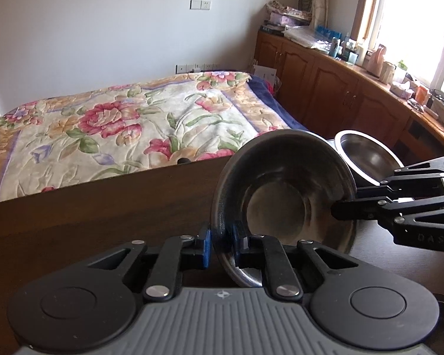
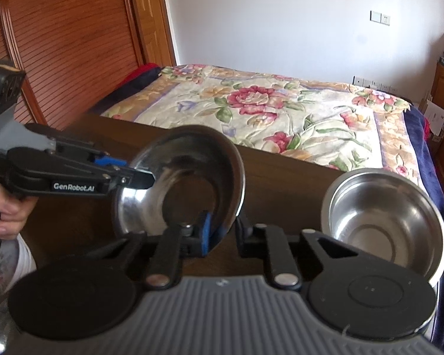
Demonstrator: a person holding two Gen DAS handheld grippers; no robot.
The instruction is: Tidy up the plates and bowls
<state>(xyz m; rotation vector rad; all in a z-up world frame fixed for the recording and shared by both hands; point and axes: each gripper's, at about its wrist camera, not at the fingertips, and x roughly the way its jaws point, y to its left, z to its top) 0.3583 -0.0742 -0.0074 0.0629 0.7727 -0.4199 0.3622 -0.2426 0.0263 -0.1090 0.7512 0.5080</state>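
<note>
- A stainless-steel bowl (image 1: pixel 281 195), shallow with a broad flared rim and a flat round base, is held tilted up on its edge over the dark wooden tabletop (image 1: pixel 88 222), its hollow turned toward both cameras; it fills the lower middle of each view.
- Its inside is dull grey in the left wrist view and mirror-bright with dark reflections in the right wrist view.
- The left gripper (image 1: pixel 222 244) is closed on the bowl's near rim, blue pads pinching the thin wall from both sides.
- The right gripper (image 2: pixel 222 230) is likewise clamped on the rim, one blue-padded finger inside the bowl, the other outside.
- A second steel bowl (image 2: pixel 381 224), deeper and upright, rests on the tabletop at the right of the frame, apart from the held one.
- A hand (image 2: pixel 11 210) grips the left tool's handle at the left edge.
- Behind lies a bed with a floral quilt (image 1: pixel 118 118).
</note>
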